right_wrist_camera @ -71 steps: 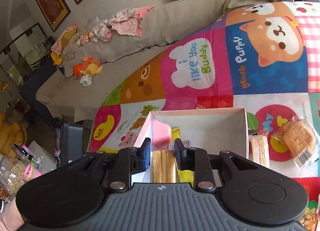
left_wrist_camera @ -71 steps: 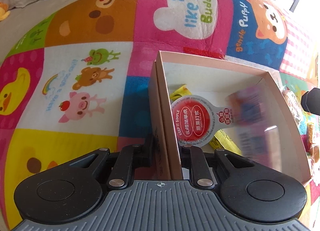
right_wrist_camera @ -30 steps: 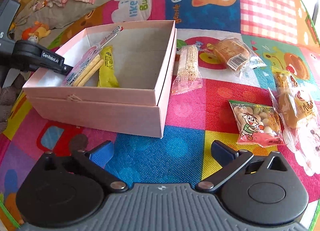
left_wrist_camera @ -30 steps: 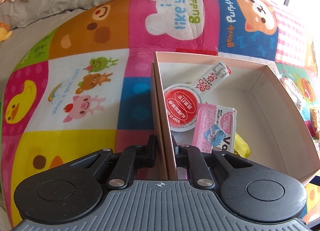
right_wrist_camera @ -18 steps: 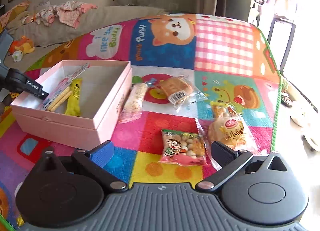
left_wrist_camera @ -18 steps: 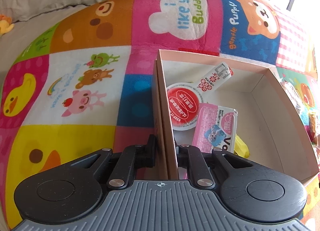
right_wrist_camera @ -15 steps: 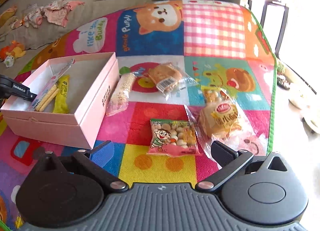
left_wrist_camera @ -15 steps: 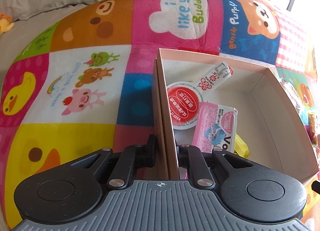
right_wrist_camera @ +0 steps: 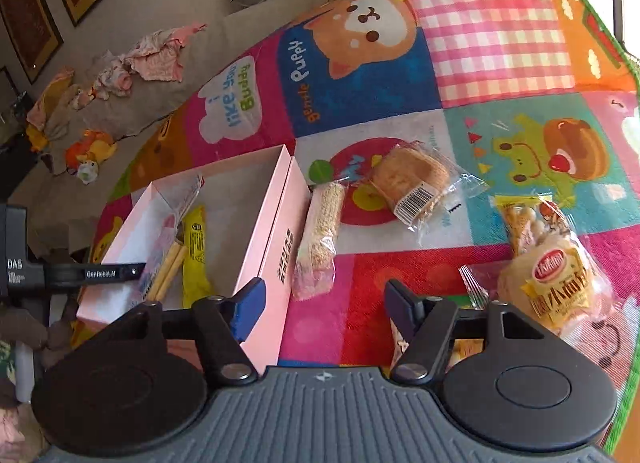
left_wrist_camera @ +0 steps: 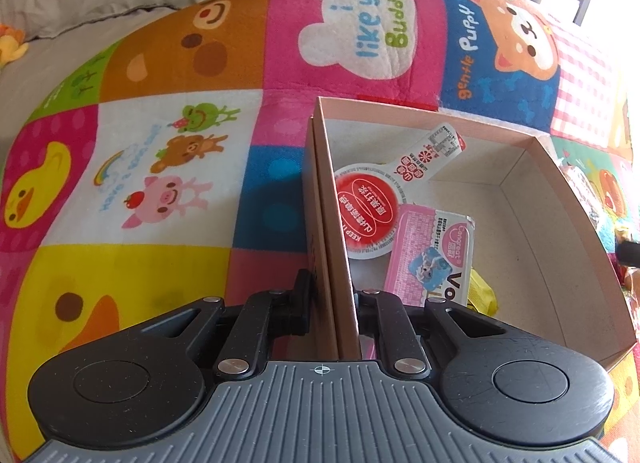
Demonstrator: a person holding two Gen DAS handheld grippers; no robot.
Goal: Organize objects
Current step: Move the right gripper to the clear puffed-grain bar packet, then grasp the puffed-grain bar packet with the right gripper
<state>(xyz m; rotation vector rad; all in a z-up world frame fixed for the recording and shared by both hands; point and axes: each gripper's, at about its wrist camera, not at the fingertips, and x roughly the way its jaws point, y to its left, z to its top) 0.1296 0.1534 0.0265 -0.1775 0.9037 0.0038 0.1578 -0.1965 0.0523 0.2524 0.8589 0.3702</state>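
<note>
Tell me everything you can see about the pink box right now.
The box is open-topped pale pink cardboard, sitting in its lid on the play mat. Dark print marks its outer side. The left gripper clamps one wall. Inside lie several snack packets. A cereal bar lies along its outer wall.

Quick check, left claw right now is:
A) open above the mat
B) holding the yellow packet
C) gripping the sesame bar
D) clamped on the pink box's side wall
D: in the left wrist view the left claw has a finger on each side of the pink box wall, pinching it.
</note>
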